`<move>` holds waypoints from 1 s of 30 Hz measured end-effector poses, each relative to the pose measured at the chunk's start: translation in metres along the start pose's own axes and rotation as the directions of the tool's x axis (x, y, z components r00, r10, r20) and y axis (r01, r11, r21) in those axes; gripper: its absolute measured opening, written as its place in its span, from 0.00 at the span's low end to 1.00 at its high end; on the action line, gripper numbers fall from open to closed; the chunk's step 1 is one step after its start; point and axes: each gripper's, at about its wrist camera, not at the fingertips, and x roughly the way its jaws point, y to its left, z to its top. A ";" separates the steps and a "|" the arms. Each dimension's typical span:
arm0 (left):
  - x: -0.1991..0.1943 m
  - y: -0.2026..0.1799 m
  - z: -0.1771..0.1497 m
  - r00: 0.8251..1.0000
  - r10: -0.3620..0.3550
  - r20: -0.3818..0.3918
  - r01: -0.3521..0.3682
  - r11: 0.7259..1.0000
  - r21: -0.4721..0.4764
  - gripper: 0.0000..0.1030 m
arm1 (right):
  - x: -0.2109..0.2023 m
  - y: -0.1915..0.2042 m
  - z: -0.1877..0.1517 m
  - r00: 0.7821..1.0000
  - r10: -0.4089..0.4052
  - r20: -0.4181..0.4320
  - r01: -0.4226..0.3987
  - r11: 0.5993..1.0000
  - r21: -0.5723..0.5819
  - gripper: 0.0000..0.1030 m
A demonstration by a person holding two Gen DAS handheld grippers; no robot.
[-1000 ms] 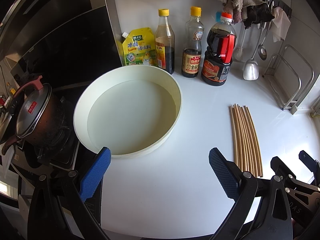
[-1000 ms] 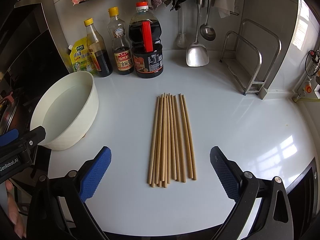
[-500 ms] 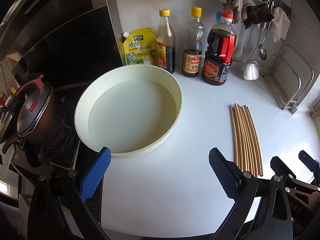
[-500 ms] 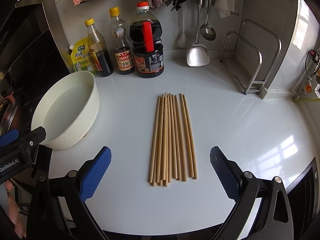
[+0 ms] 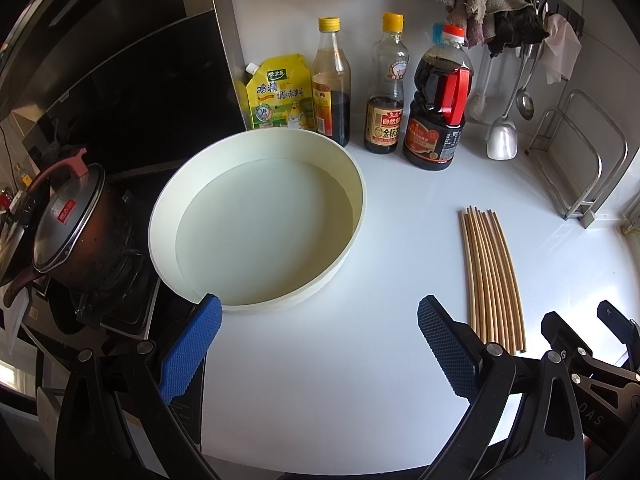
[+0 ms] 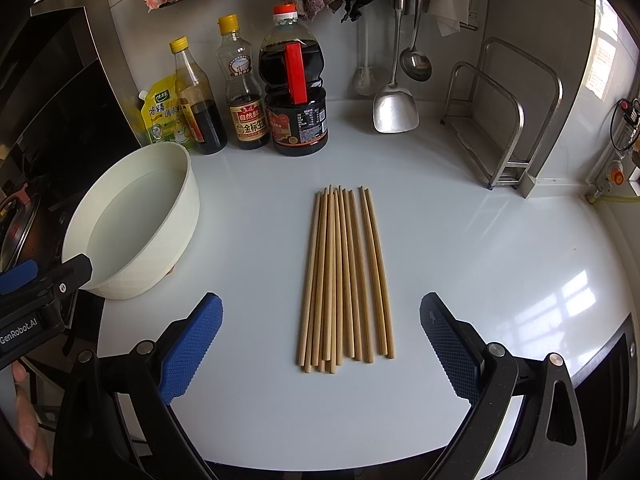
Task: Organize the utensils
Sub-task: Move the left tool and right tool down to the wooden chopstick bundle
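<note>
Both views creep slightly forward since a second ago: the right gripper (image 6: 320,340), jaws wide, nears the bamboo chopsticks (image 6: 344,276), while the left gripper (image 5: 318,346), equally wide and empty, faces the white basin (image 5: 360,216).

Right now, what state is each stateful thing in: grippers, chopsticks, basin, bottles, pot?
left gripper: open, holding nothing
right gripper: open, holding nothing
chopsticks: lying flat, side by side on the counter
basin: upright, no utensils inside
bottles: upright, capped
pot: lid on
</note>
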 end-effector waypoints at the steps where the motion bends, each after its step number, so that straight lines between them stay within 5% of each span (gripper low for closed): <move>1: 0.000 0.001 0.000 1.000 -0.001 -0.001 0.001 1.000 0.000 0.94 | 0.000 0.000 0.000 1.000 0.000 0.001 0.000 1.000 0.000 0.92; 16: 0.027 -0.042 -0.015 0.993 -0.108 -0.041 0.111 0.990 0.082 0.94 | 0.008 -0.052 -0.015 0.999 -0.042 0.017 0.041 0.998 0.051 0.92; 30: 0.108 -0.103 -0.027 0.984 -0.154 -0.095 0.162 0.984 0.079 0.94 | 0.091 -0.114 -0.028 0.996 -0.080 -0.041 0.082 0.996 0.041 0.92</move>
